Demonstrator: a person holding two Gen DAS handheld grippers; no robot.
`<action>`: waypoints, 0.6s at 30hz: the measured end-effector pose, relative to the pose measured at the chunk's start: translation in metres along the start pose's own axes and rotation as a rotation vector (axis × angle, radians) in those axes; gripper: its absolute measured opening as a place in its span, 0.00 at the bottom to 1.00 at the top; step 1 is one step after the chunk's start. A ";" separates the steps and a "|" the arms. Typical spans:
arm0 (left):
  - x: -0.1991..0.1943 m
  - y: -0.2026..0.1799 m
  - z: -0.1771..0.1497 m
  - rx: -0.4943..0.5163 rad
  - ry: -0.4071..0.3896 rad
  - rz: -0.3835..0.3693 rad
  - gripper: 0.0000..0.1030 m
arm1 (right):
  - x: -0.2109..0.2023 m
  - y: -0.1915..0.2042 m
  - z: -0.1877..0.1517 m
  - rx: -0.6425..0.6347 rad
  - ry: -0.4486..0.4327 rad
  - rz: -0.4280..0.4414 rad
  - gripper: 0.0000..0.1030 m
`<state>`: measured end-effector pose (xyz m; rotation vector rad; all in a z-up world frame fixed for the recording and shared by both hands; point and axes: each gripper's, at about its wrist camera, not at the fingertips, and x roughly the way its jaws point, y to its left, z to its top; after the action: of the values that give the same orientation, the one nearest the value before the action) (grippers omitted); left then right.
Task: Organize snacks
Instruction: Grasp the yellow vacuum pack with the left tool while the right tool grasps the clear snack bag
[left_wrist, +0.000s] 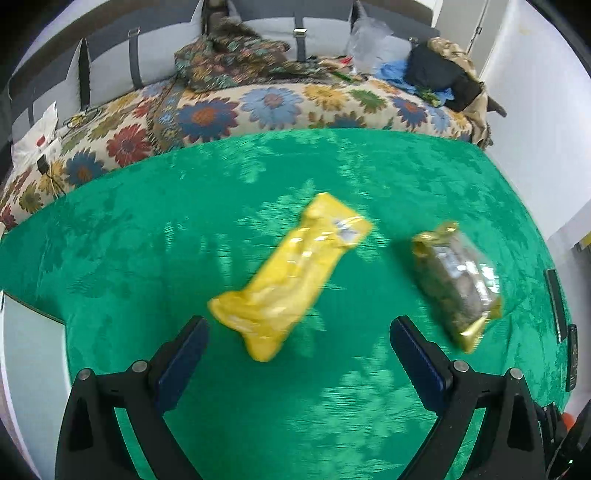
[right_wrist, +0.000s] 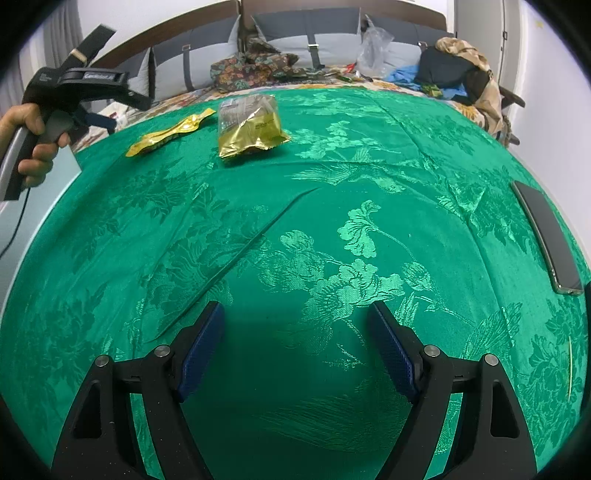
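While both snacks lay loose on the green tablecloth (right_wrist: 295, 229), the left gripper (left_wrist: 299, 343) gaped empty just short of the yellow packet (left_wrist: 284, 280), the gold pouch (left_wrist: 458, 284) beside it; the right gripper (right_wrist: 295, 343) hung wide, nothing sorted yet.

Home, bedroom | bed (right_wrist: 388, 86) with flowered spread at 12 o'clock behind green brocade cloth (right_wrist: 295, 221) | padded headboard (right_wrist: 306, 31) at 12 | clothes heap (right_wrist: 461, 70) at 1 o'clock | white walls.
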<state>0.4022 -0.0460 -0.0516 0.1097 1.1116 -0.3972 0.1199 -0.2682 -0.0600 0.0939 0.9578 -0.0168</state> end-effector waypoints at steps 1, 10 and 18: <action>0.003 0.003 0.001 0.007 0.009 0.005 0.95 | 0.000 0.000 0.000 0.000 0.000 0.000 0.81; 0.047 -0.012 0.034 0.112 0.052 -0.020 0.95 | 0.001 0.001 0.000 -0.004 0.002 -0.001 0.82; 0.105 -0.035 0.035 0.265 0.154 0.067 0.85 | 0.002 0.002 0.001 -0.007 0.003 -0.003 0.82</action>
<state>0.4588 -0.1150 -0.1254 0.4162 1.1987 -0.4807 0.1220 -0.2660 -0.0610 0.0862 0.9610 -0.0160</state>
